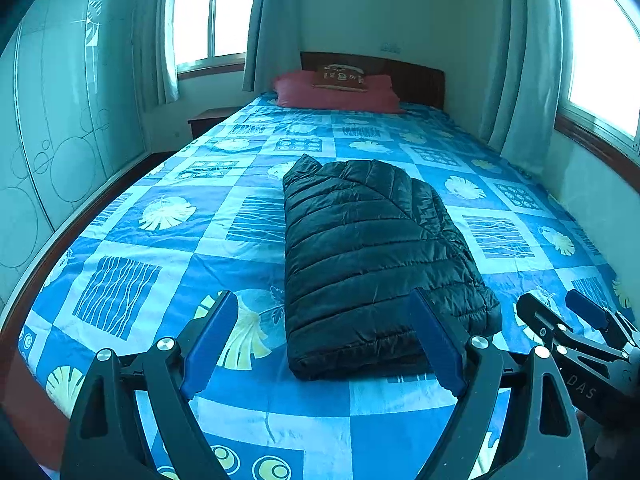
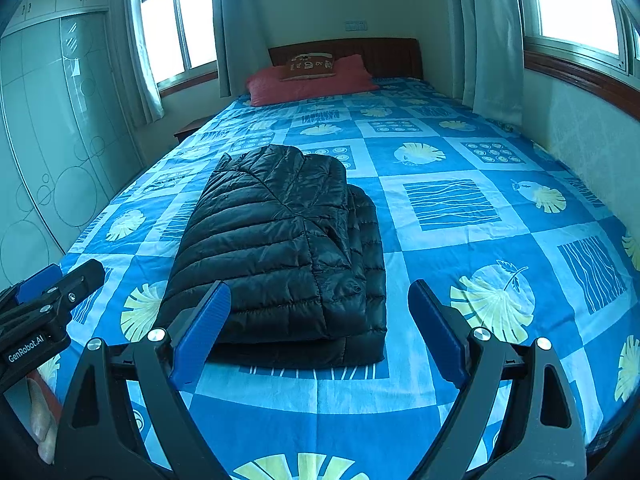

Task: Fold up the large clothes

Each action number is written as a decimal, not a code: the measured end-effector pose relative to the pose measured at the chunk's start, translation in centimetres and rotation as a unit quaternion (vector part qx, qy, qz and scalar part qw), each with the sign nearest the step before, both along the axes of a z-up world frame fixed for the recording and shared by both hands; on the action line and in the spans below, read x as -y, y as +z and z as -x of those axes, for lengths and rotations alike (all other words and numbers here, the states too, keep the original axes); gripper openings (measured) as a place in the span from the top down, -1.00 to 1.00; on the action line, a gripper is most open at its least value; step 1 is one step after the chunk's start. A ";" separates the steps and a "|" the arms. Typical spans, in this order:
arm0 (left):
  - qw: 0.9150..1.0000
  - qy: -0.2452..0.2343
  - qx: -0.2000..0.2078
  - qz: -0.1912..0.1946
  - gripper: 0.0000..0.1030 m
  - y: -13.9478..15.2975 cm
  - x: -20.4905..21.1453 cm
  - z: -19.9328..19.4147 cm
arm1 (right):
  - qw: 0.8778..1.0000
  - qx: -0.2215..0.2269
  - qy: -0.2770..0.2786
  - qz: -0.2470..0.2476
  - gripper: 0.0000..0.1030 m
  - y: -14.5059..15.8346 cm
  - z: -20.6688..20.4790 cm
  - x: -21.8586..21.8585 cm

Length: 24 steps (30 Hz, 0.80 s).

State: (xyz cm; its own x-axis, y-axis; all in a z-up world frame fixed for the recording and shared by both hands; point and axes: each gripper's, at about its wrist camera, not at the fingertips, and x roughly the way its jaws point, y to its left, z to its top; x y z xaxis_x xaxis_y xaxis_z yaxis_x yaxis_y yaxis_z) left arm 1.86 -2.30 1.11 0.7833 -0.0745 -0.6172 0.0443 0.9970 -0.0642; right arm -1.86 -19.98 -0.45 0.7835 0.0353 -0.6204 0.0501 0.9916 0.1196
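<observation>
A black quilted puffer jacket lies folded into a compact rectangle on the blue patterned bed; it also shows in the right wrist view. My left gripper is open and empty, held just above the bed in front of the jacket's near edge. My right gripper is open and empty, in front of the jacket's near right corner. Each gripper shows in the other's view: the right gripper at the right edge, the left gripper at the left edge.
A red pillow with a brown cushion lies at the headboard. A wardrobe stands on the left beside a nightstand. Windows with curtains line the far and right walls.
</observation>
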 end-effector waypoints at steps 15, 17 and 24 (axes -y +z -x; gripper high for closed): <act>1.000 0.003 -0.001 0.004 -0.70 -0.6 -0.2 -0.6 | 1.000 -0.006 0.004 -0.004 -0.75 -0.7 -0.4 0.3; 1.000 0.001 0.000 0.002 -0.70 -0.7 -0.1 -0.7 | 1.000 -0.008 0.006 -0.004 -0.75 -0.8 -0.4 0.2; 1.000 0.007 -0.011 0.008 -0.70 -1.4 -0.7 -1.6 | 1.000 -0.008 0.003 -0.005 -0.75 -1.1 -0.8 0.6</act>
